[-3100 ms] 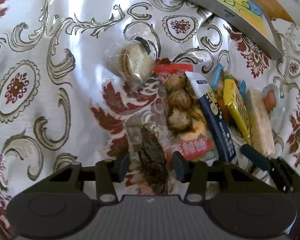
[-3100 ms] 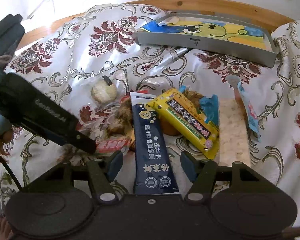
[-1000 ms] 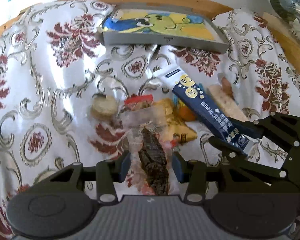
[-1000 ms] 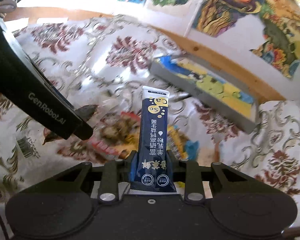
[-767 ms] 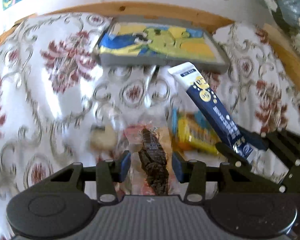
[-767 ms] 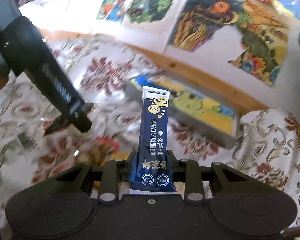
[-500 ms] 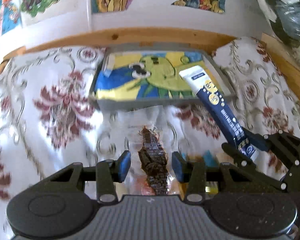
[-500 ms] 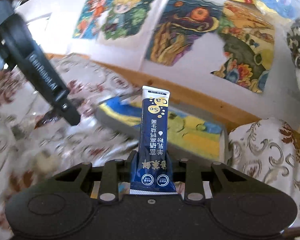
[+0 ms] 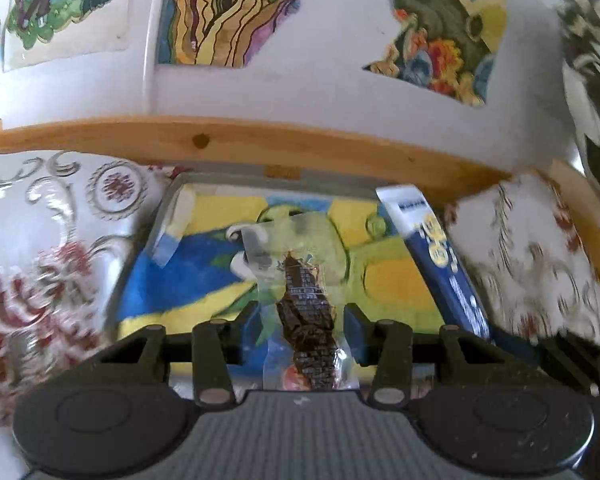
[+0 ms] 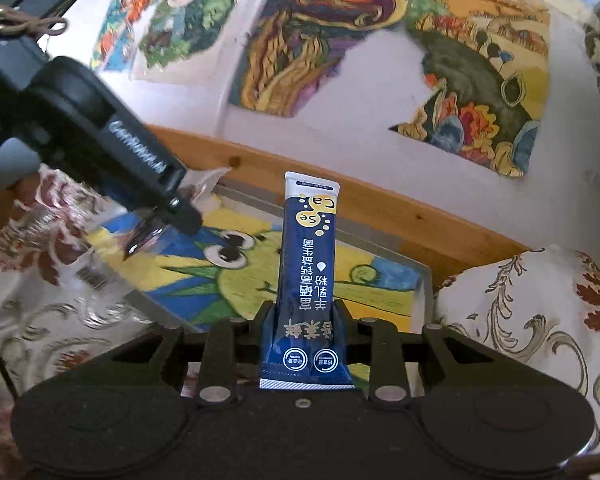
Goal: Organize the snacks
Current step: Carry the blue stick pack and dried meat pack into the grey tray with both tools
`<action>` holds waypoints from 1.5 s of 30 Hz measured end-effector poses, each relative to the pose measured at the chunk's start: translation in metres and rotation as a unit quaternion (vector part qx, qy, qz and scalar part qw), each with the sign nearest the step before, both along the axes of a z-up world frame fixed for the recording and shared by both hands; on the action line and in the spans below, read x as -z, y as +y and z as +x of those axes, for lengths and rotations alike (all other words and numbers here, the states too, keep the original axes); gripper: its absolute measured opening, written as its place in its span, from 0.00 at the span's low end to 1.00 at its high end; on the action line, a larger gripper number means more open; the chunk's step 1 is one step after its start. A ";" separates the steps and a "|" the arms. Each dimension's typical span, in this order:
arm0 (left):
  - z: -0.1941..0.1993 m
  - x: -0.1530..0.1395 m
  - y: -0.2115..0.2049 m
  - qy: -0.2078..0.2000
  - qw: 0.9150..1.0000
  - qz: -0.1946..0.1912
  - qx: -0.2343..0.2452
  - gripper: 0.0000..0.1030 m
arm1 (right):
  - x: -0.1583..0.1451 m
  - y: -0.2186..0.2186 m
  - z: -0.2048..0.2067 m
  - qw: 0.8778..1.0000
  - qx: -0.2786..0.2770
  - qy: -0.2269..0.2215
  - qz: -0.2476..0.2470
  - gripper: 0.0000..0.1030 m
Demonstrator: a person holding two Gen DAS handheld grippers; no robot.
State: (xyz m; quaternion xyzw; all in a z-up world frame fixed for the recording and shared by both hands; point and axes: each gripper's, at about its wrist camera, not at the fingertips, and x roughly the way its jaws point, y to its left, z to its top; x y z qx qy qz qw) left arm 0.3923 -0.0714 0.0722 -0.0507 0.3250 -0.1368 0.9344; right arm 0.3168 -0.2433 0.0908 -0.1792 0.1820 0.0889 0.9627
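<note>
We see the gray tray (image 9: 168, 204) with its floor bare and open from above. The wooden rail (image 9: 340, 152) and wall (image 9: 300, 92) close off its far side, beside floral cloth (image 10: 540, 320).

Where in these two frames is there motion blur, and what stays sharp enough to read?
Left wrist view: the floral cloth on both sides is smeared, and the tray's frog picture is soft; the dark snack in clear wrap stays fairly crisp. Right wrist view: the navy sachet is sharp, its print legible; the clear wrapper under the left gripper and the cloth at left are blurred. Fisheye bends the wooden rail.
</note>
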 end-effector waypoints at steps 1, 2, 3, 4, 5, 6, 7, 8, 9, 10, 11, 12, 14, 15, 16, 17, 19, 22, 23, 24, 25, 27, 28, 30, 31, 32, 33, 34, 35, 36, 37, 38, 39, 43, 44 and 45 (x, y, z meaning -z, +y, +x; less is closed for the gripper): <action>0.008 0.003 -0.002 -0.002 1.000 -0.008 -0.005 0.47 | 0.001 -0.003 0.005 1.000 0.003 0.004 -0.005 0.30; 0.016 0.007 -0.004 -0.004 1.000 -0.017 -0.010 0.47 | 0.003 -0.005 0.011 1.000 0.006 0.009 -0.010 0.30; 0.024 0.011 -0.006 -0.007 1.000 -0.026 -0.014 0.47 | 0.004 -0.008 0.018 1.000 0.010 0.015 -0.013 0.30; 0.031 0.014 -0.008 -0.009 0.999 -0.031 -0.018 0.47 | 0.006 -0.011 0.023 1.000 0.012 0.022 -0.013 0.30; 0.037 0.019 -0.011 -0.010 0.999 -0.032 -0.022 0.47 | 0.008 -0.012 0.032 0.999 0.015 0.030 -0.013 0.30; 0.044 0.023 -0.014 -0.009 0.999 -0.033 -0.024 0.47 | 0.011 -0.013 0.038 0.999 0.017 0.036 -0.013 0.30; 0.051 0.027 -0.017 -0.006 0.999 -0.034 -0.027 0.47 | 0.014 -0.012 0.042 0.999 0.019 0.040 -0.015 0.30; 0.057 0.032 -0.019 0.000 0.999 -0.033 -0.030 0.47 | 0.017 -0.012 0.048 0.999 0.020 0.046 -0.016 0.30; 0.062 0.037 -0.020 0.007 0.999 -0.034 -0.035 0.47 | 0.019 -0.011 0.055 0.998 0.020 0.054 -0.017 0.30; 0.067 0.041 -0.021 0.015 0.998 -0.038 -0.037 0.47 | 0.022 -0.011 0.060 0.998 0.019 0.062 -0.017 0.30; 0.071 0.046 -0.022 0.023 0.998 -0.038 -0.039 0.47 | 0.024 -0.010 0.063 0.997 0.018 0.068 -0.016 0.30; 0.075 0.050 -0.024 0.031 0.998 -0.035 -0.043 0.47 | 0.027 -0.010 0.067 0.997 0.018 0.074 -0.016 0.30; 0.081 0.058 -0.025 0.042 0.998 -0.034 -0.042 0.47 | 0.033 -0.008 0.072 0.996 0.018 0.083 -0.023 0.30; 0.082 0.061 -0.026 0.045 0.998 -0.034 -0.040 0.47 | 0.035 -0.007 0.073 0.996 0.016 0.086 -0.026 0.30; 0.083 0.065 -0.027 0.048 0.997 -0.034 -0.041 0.47 | 0.037 -0.007 0.074 0.995 0.014 0.090 -0.029 0.30; 0.084 0.068 -0.027 0.052 0.997 -0.037 -0.042 0.47 | 0.039 -0.007 0.074 0.995 0.013 0.093 -0.030 0.30; 0.085 0.073 -0.027 0.052 0.997 -0.040 -0.043 0.47 | 0.042 -0.007 0.076 0.995 0.014 0.098 -0.028 0.31; 0.085 0.073 -0.030 0.042 0.998 -0.030 -0.041 0.47 | 0.044 -0.008 0.078 0.994 0.016 0.102 -0.022 0.31; 0.084 0.074 -0.031 0.042 0.998 -0.028 -0.040 0.48 | 0.045 -0.009 0.078 0.994 0.018 0.103 -0.021 0.32; 0.084 0.073 -0.032 0.042 0.998 -0.027 -0.040 0.48 | 0.045 -0.009 0.079 0.994 0.020 0.103 -0.019 0.33; 0.084 0.072 -0.032 0.042 0.998 -0.025 -0.040 0.48 | 0.046 -0.010 0.079 0.994 0.023 0.105 -0.016 0.33; 0.084 0.071 -0.034 0.042 0.998 -0.020 -0.040 0.49 | 0.045 -0.011 0.082 0.994 0.026 0.107 -0.006 0.34; 0.083 0.071 -0.034 0.042 0.998 -0.017 -0.041 0.49 | 0.044 -0.012 0.082 0.994 0.027 0.106 -0.002 0.36; 0.082 0.069 -0.035 0.043 0.998 -0.013 -0.045 0.51 | 0.041 -0.012 0.081 0.994 0.032 0.100 0.001 0.45; 0.081 0.068 -0.034 0.044 0.998 -0.013 -0.047 0.56 | 0.039 -0.013 0.079 0.995 0.034 0.096 0.005 0.46; 0.080 0.067 -0.033 0.045 0.998 -0.013 -0.048 0.60 | 0.037 -0.014 0.077 0.995 0.036 0.093 0.009 0.47; 0.079 0.066 -0.031 0.044 0.998 -0.015 -0.050 0.68 | 0.035 -0.015 0.076 0.995 0.040 0.090 0.012 0.50; 0.077 0.064 -0.030 0.041 0.998 -0.015 -0.054 0.74 | 0.032 -0.016 0.074 0.995 0.045 0.086 0.016 0.51; 0.073 0.060 -0.028 0.034 0.998 -0.016 -0.058 0.76 | 0.030 -0.018 0.071 0.995 0.048 0.079 0.022 0.52; 0.071 0.057 -0.027 0.029 0.998 -0.018 -0.059 0.79 | 0.027 -0.019 0.067 0.996 0.051 0.073 0.029 0.55; 0.068 0.054 -0.025 0.024 0.998 -0.019 -0.059 0.82 | 0.024 -0.021 0.064 0.996 0.054 0.067 0.036 0.58; 0.063 0.050 -0.023 0.018 0.998 -0.020 -0.059 0.83 | 0.020 -0.022 0.061 0.996 0.057 0.061 0.041 0.64; 0.060 0.047 -0.022 0.013 0.998 -0.021 -0.059 0.86 | 0.016 -0.023 0.056 0.996 0.059 0.051 0.046 0.68; 0.036 0.030 -0.014 -0.023 0.998 -0.024 -0.060 0.98 | 0.000 -0.027 0.038 0.995 0.062 0.024 0.070 0.75; 0.030 0.026 -0.012 -0.033 0.997 -0.024 -0.062 0.99 | -0.004 -0.027 0.032 0.995 0.062 0.018 0.076 0.78; 0.024 0.022 -0.010 -0.042 0.997 -0.024 -0.061 0.99 | -0.008 -0.028 0.027 0.995 0.061 0.013 0.080 0.81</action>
